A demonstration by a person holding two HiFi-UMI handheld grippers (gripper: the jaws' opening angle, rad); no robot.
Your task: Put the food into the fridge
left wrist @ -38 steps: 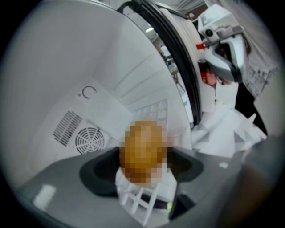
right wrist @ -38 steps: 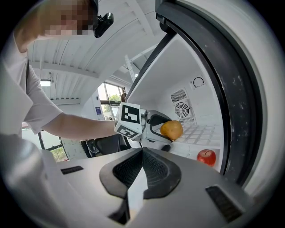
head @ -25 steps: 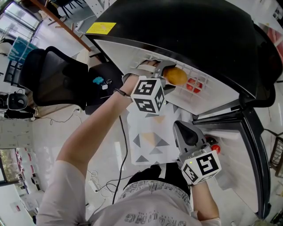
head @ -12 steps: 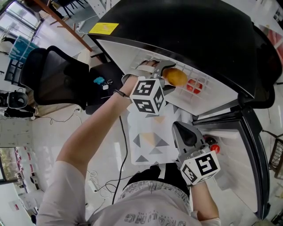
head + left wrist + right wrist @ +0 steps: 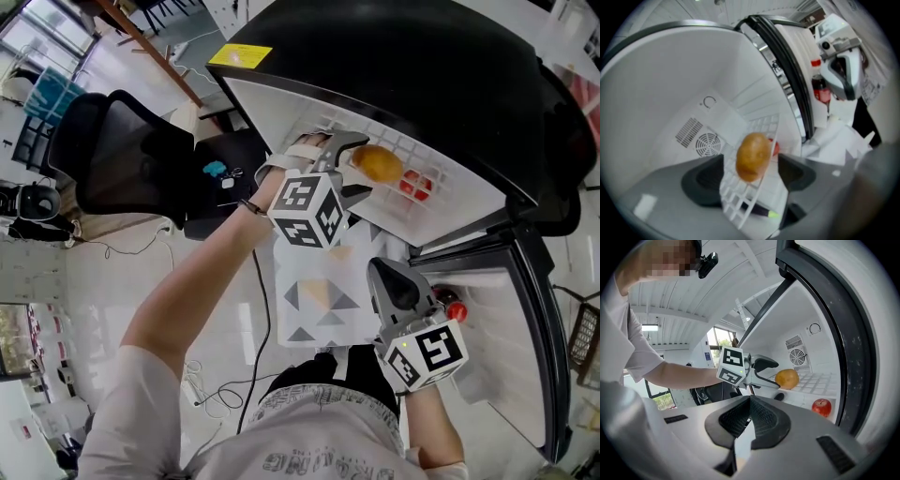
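Fridge (image 5: 422, 84) shell: black, high gloss, throws reflections.
Inner liner (image 5: 670, 93): white plastic, smooth, satin sheen.
Grid shelf (image 5: 412, 155): white, moulded plastic by the look, though the view is too soft to be sure.
Potato (image 5: 378, 164): tan skin, matt, faintly pitted.
Apple (image 5: 821, 407): red, glossy.
Left gripper (image 5: 751, 161) fingers (image 5: 703, 180): dark grey, matt.
Right gripper (image 5: 750, 401) fingers (image 5: 766, 420): same dark matt, pads finely ribbed.
Marker cube (image 5: 307, 208): flat matt black-and-white faces.
Office chair (image 5: 131, 164) back: black mesh cloth.
Floor (image 5: 216, 309): pale, polished.
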